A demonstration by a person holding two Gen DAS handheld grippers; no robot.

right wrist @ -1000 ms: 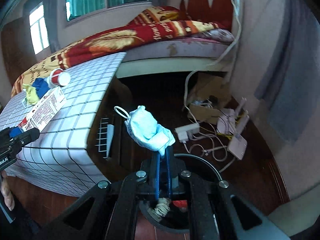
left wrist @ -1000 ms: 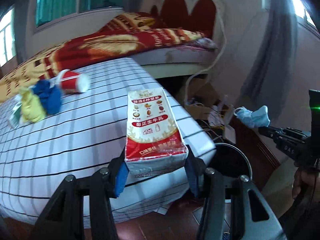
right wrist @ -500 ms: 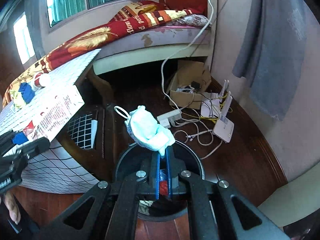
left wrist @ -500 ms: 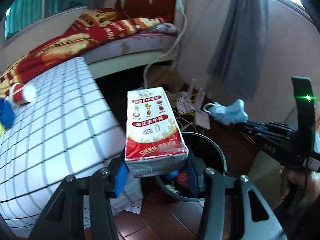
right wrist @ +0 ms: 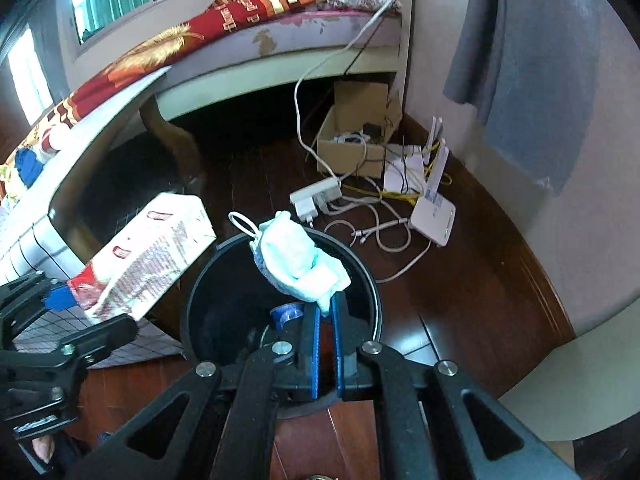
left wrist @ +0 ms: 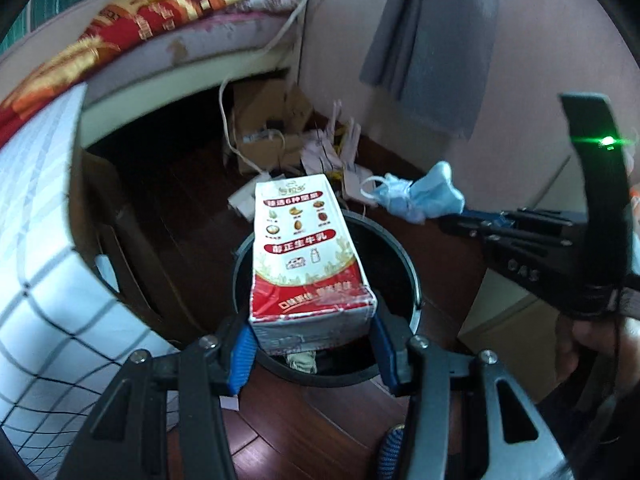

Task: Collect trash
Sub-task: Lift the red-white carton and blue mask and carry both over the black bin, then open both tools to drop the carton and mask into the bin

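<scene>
The left gripper clamps the base of a red-and-white milk carton, its blue pads pressed on the two side faces. The carton looks stiff but crushable and probably light if empty; its flat sides near the base are the sound place to hold. The carton hangs above the black bin, over the rim at about 9 o'clock as seen from the right wrist.

The right gripper is pinched nearly shut on one corner of a crumpled pale-blue face mask — soft, limp and very light, so any fold serves as a hold, though the ear loop could snag. It sits over the bin's 12 o'clock half.

The bin already holds scraps — a pale wad and something blue; further contents are too dark to identify.
</scene>
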